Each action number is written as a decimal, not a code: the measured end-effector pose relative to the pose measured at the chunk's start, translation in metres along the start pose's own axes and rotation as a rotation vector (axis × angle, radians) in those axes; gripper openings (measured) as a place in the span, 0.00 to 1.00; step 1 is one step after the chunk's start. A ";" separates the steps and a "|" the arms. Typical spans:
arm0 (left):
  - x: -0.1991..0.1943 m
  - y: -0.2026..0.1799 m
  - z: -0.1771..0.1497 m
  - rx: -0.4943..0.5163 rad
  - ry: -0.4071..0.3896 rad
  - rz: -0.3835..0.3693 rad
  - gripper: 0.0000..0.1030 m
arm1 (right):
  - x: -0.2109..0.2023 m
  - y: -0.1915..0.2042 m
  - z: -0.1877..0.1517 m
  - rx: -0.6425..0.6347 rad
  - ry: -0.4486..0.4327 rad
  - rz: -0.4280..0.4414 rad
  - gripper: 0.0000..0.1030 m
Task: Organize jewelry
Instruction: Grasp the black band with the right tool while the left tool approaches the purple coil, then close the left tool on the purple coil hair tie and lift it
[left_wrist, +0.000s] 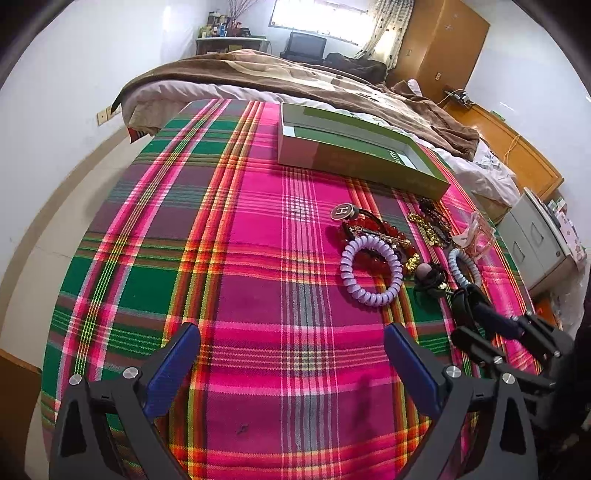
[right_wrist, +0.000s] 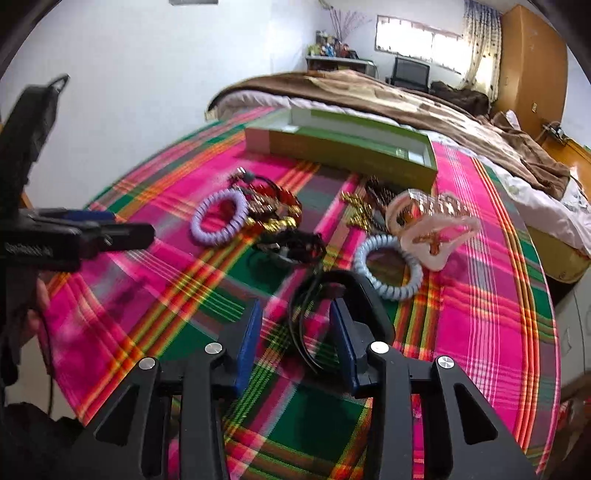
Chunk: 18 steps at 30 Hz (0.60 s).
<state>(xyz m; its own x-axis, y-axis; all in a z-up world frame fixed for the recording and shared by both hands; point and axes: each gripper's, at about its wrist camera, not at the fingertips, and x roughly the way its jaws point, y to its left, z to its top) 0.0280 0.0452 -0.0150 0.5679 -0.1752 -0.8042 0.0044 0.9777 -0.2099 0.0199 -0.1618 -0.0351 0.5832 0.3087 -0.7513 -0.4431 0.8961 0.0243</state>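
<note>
Judging from the empty green box (left_wrist: 364, 155) at the upper middle of the left wrist view, the sorting has barely begun: the purple coil tie (left_wrist: 366, 269), the red bead bracelet (left_wrist: 384, 236), the gold chain (left_wrist: 424, 227) and the blue coil tie (right_wrist: 388, 267) all lie on the plaid cloth (left_wrist: 240, 240) below it. The right gripper (right_wrist: 295, 328), at the lower middle of its own view, has its jaws partly apart around a thin black cord (right_wrist: 303, 325), the pads not visibly pressing it. The left gripper (left_wrist: 291, 354) hangs wide apart over bare cloth, holding nothing.

Round charm (left_wrist: 340, 211) reads "H"; box (left_wrist: 395, 157) "AITH".
</note>
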 end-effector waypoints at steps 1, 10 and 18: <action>0.001 0.000 0.001 -0.001 0.003 0.001 0.98 | 0.000 0.000 0.000 -0.001 0.002 -0.002 0.30; 0.006 -0.009 0.022 0.038 -0.008 0.019 0.94 | -0.010 -0.005 0.000 0.000 -0.043 -0.025 0.10; 0.035 -0.030 0.033 0.114 0.045 0.029 0.79 | -0.029 -0.024 -0.002 0.049 -0.093 -0.065 0.10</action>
<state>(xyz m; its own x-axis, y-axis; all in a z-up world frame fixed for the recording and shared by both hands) 0.0749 0.0134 -0.0189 0.5313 -0.1490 -0.8340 0.0834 0.9888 -0.1235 0.0122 -0.1925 -0.0150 0.6716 0.2753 -0.6879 -0.3697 0.9291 0.0109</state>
